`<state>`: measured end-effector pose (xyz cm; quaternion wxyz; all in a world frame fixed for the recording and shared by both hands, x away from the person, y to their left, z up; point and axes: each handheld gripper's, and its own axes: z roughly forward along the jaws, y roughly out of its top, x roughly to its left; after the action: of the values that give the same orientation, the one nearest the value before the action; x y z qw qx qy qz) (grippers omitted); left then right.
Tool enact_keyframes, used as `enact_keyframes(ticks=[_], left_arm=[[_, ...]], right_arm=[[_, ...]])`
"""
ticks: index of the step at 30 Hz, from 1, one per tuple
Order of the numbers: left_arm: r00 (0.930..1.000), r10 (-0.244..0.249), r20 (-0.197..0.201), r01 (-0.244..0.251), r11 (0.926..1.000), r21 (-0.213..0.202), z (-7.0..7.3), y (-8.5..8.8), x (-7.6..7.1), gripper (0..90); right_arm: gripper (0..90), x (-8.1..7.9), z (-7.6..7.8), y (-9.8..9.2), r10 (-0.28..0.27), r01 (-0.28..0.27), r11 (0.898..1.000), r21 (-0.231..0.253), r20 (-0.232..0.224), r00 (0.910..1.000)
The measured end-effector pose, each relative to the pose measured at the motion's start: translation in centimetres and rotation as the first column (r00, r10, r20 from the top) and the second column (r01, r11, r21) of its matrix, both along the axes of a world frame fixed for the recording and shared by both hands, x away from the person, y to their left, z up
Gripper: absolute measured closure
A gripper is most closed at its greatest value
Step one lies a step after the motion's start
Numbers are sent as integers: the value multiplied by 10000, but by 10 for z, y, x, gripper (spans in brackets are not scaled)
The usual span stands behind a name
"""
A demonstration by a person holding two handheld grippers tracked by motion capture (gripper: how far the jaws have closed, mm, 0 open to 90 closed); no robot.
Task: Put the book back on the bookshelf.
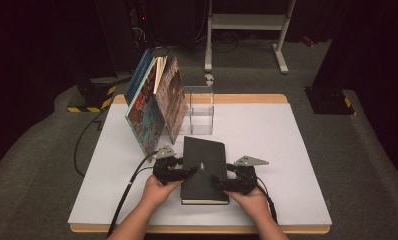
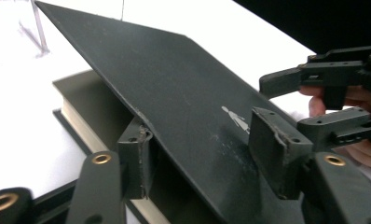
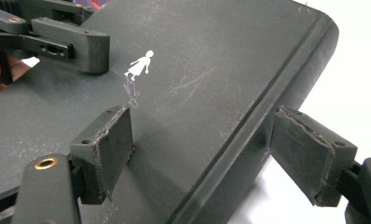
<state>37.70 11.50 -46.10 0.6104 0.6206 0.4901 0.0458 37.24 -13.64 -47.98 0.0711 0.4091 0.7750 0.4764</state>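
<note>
The left gripper (image 2: 207,158) straddles the black hardcover notebook's (image 1: 203,167) stiff, slick lifted cover unpinched, the right gripper (image 3: 216,154) gapes around its spine, the firmest hold.

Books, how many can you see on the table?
3: a black book lying flat between both grippers, and two picture books standing against a clear box. More may hide behind them.

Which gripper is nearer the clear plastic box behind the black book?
Left. The left gripper sits at the black hardcover book's left edge, below the clear plastic box; the right gripper is nearer the person.
</note>
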Motion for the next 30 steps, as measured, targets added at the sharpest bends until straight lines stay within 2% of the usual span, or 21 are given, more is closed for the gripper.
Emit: enact_keyframes(ticks=[4, 9, 11, 13, 16, 23, 26, 29, 30], left_arm=[[9998, 51, 195, -53, 9999, 88, 3, -3, -1, 479], [9998, 156, -149, -157, 9999, -35, 2, 0, 0, 473], [9998, 116, -140, -118, 9999, -100, 2, 0, 0, 472], [9999, -1, -132, 1, 10000, 25, 2, 1, 1, 468], [9998, -34, -219, 33, 10000, -35, 2, 2, 2, 462], [9997, -37, -245, 40, 9999, 118, 0, 10, 3, 433], [9997, -193, -117, 195, 9997, 137, -2, 11, 3, 417], [9996, -260, -143, 260, 9997, 40, -2, 13, 4, 435], [9991, -279, -309, 277, 9996, -57, -1, 15, 6, 450]], right_arm=[[207, 0, 1, -2, -14, 14, 10000, 45, 92, 10000], [207, -1, 1, -3, -7, 7, 10000, -10, 82, 10000], [208, -2, 1, -3, 1, -1, 10000, -8, 113, 9999], [207, -2, 1, -3, 10, -10, 10000, -6, 136, 9999], [207, -3, 0, -4, 13, -13, 10000, -5, 130, 9999], [209, -4, -1, -4, 10, -10, 10000, 1, 116, 9999], [209, -4, -2, -4, 22, -22, 10000, 18, 117, 9999], [209, -4, -2, -4, 11, -11, 10000, 27, 101, 9999], [210, -4, -2, -4, 9, -9, 10000, 11, 101, 9999]])
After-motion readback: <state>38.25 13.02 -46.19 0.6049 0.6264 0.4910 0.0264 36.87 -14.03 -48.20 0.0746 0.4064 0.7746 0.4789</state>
